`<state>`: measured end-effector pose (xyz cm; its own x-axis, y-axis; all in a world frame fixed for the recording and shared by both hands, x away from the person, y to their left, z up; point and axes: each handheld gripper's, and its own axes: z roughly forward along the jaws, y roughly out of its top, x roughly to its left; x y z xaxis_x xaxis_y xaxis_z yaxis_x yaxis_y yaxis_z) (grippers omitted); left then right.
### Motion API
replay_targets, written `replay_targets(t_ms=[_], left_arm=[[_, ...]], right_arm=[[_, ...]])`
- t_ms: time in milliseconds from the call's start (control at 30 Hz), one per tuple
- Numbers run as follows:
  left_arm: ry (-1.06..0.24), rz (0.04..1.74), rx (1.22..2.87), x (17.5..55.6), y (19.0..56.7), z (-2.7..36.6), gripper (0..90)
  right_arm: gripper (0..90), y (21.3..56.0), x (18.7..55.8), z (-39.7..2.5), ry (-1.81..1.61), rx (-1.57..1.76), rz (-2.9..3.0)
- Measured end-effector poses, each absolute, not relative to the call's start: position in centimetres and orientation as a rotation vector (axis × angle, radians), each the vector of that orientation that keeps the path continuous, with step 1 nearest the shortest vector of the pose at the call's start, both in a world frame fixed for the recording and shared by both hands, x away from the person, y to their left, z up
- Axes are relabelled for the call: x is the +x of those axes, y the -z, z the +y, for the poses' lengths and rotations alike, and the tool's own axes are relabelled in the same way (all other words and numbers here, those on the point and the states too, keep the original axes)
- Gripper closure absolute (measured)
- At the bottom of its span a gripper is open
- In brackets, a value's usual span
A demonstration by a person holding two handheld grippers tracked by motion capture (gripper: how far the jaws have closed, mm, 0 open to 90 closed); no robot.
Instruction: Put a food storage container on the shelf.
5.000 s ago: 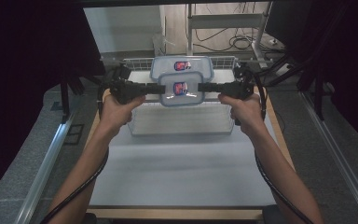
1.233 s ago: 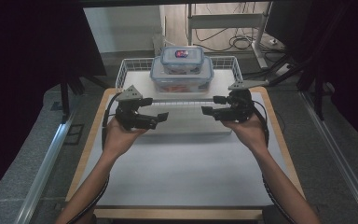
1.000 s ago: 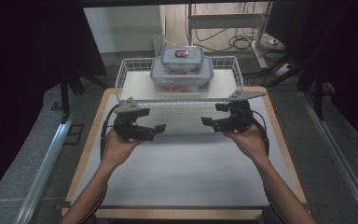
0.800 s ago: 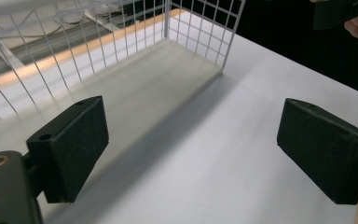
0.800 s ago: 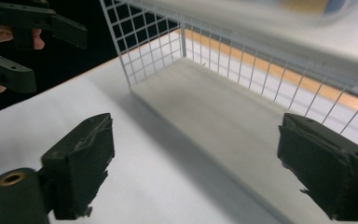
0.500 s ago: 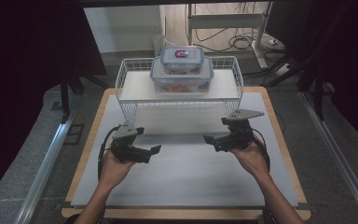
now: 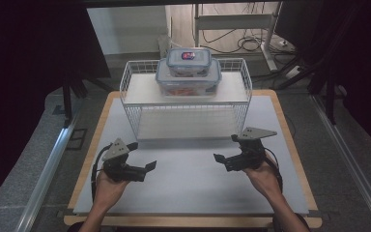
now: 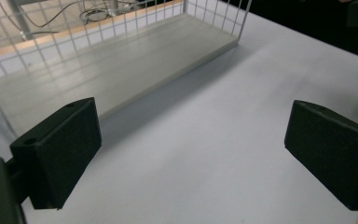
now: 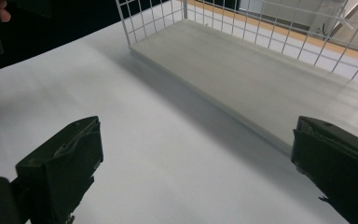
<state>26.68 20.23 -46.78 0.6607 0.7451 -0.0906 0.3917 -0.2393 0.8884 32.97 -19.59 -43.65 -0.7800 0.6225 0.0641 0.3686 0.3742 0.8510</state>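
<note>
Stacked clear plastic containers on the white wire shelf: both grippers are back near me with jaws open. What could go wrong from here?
1. The small clear lidded container sits loose on the larger clear container; a bump to the white wire shelf might slide it off.
2. The stack stands on the shelf's raised upper deck, so a fall would likely reach the white table mat.
3. Reaching in again, the left gripper or right gripper could snag the wire rim.
</note>
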Motion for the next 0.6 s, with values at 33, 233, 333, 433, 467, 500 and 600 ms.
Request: replay_targets(t_ms=[33, 233, 333, 433, 467, 500, 600], left_arm=[[-0.440, 0.908, 1.860, 26.5, 47.0, 20.5, 3.7], [-0.462, 0.942, 1.854, 25.3, 48.2, 21.4, 3.8], [-0.486, 0.950, 1.871, 24.6, 48.7, 21.4, 3.8], [-0.500, 0.958, 1.892, 24.0, 49.2, 21.3, 3.8], [-0.504, 0.959, 1.899, 23.9, 49.4, 21.3, 3.7], [-0.506, 0.960, 1.908, 23.8, 49.6, 21.2, 3.7], [-0.509, 0.963, 1.927, 23.4, 50.0, 21.1, 3.6]], right_arm=[[1.6, 43.8, 32.8, -19.6, -1.360, 0.877, 2.369], [1.3, 44.9, 31.8, -20.2, -1.323, 0.880, 2.348], [1.1, 45.6, 31.3, -20.7, -1.306, 0.894, 2.347], [1.0, 46.2, 30.8, -21.3, -1.288, 0.895, 2.346], [1.0, 46.3, 30.6, -21.5, -1.280, 0.898, 2.345], [0.9, 46.5, 30.4, -21.7, -1.271, 0.896, 2.343], [0.6, 46.8, 29.9, -22.1, -1.246, 0.893, 2.343]])
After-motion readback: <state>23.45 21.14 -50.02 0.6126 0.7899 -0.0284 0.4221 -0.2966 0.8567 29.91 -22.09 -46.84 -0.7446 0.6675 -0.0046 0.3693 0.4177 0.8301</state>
